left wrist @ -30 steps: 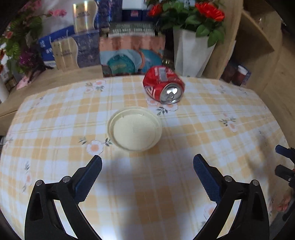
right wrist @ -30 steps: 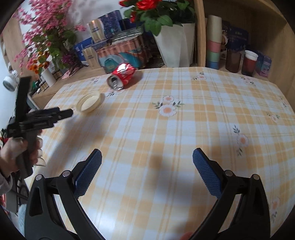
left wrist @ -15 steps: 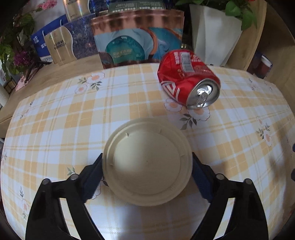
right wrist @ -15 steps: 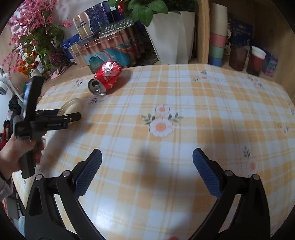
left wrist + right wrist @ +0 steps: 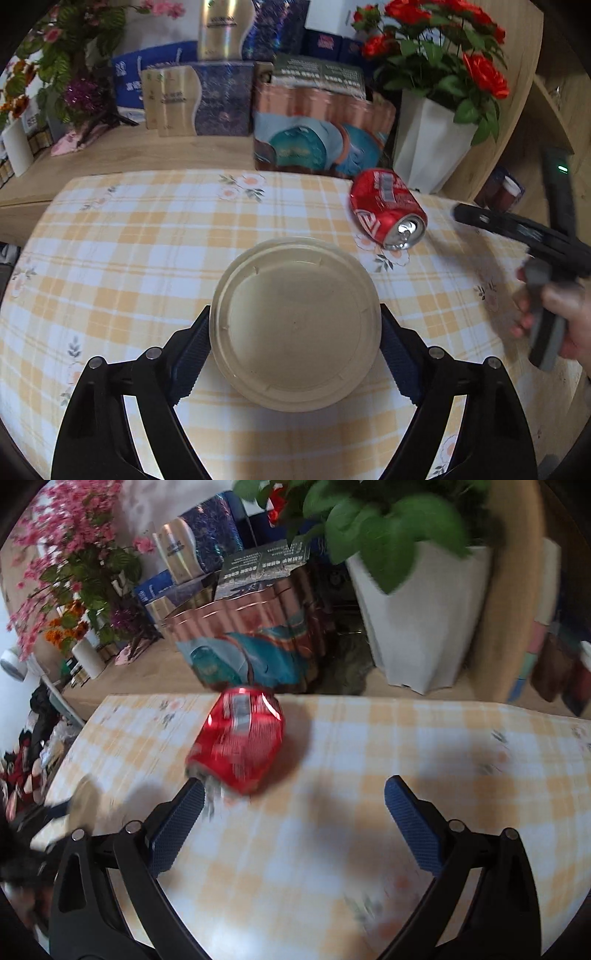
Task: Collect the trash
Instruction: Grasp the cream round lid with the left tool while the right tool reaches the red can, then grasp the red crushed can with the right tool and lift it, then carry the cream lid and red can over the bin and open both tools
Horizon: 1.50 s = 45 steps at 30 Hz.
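Note:
A round cream plastic lid (image 5: 295, 325) sits between the pads of my left gripper (image 5: 295, 350), which is shut on its two edges; it appears held just above the checked tablecloth. A dented red soda can (image 5: 388, 208) lies on its side at the far right of the table. In the right wrist view the can (image 5: 238, 744) lies just ahead of my right gripper (image 5: 293, 810), near its left fingertip. That gripper is open and empty. The right gripper and the hand holding it also show in the left wrist view (image 5: 517, 229).
The table with a yellow checked cloth (image 5: 129, 258) carries both items. Behind it a wooden ledge holds a white flower pot (image 5: 428, 147), a copper-and-teal box (image 5: 321, 136), gift boxes (image 5: 207, 99) and pink flowers (image 5: 55, 572).
My left gripper moved forward and shut on the lid. My right gripper swept left and forward across the table to the red can, still open.

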{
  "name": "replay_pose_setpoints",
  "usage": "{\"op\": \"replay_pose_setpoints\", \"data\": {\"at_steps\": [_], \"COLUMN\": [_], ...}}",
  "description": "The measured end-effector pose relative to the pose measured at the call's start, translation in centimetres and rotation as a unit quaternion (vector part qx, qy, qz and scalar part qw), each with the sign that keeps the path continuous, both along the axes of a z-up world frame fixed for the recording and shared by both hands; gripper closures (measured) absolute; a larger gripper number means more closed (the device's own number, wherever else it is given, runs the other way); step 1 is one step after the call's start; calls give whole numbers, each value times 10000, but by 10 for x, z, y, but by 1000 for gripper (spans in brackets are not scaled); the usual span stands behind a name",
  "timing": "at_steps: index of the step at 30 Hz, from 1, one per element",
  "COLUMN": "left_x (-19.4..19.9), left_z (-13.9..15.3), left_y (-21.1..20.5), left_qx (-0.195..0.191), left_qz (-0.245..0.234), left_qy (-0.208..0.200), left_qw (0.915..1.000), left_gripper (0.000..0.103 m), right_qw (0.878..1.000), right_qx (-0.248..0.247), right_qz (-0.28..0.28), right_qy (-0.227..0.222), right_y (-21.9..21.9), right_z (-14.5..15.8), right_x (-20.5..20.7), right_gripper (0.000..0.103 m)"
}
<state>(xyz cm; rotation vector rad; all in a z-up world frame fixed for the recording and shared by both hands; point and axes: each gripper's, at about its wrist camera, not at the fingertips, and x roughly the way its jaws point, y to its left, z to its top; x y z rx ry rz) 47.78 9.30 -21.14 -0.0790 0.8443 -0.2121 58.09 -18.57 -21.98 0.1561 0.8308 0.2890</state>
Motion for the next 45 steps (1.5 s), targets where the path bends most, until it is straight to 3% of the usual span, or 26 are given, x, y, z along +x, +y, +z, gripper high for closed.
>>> {"op": "replay_pose_setpoints", "data": {"at_steps": [5, 10, 14, 16, 21, 27, 37, 45], "left_x": [-21, -31, -43, -51, -76, -125, -219, -292], "left_z": [6, 5, 7, 10, 24, 45, 78, 98], "left_y": [27, 47, 48, 48, 46, 40, 18, -5], "left_qx": [-157, -471, -565, -564, -663, -912, -912, -880], "left_qz": [220, 490, 523, 510, 534, 617, 479, 273], "left_qy": [-218, -253, -289, -316, -424, -514, -668, -760], "left_qw": [9994, 9974, 9966, 9966, 9955, 9926, 9924, 9928], "left_gripper": [21, 21, 21, 21, 21, 21, 21, 20], "right_qw": [9993, 9959, 9942, 9934, 9935, 9930, 9924, 9927], "right_qx": [237, 329, 333, 507, 582, 650, 820, 1088], "right_qz": [-183, -378, -112, 43, 244, 399, 398, 208], "right_qy": [207, 751, 1020, 1024, 947, 901, 832, 477], "right_y": [20, 38, 54, 57, 61, 51, 9, -28], "right_z": [-4, -22, -34, -34, -19, -2, 18, 43], "right_x": [42, 64, 54, 44, 6, -58, -183, -287], "right_gripper": [11, 17, 34, 49, 68, 83, 89, 90]}}
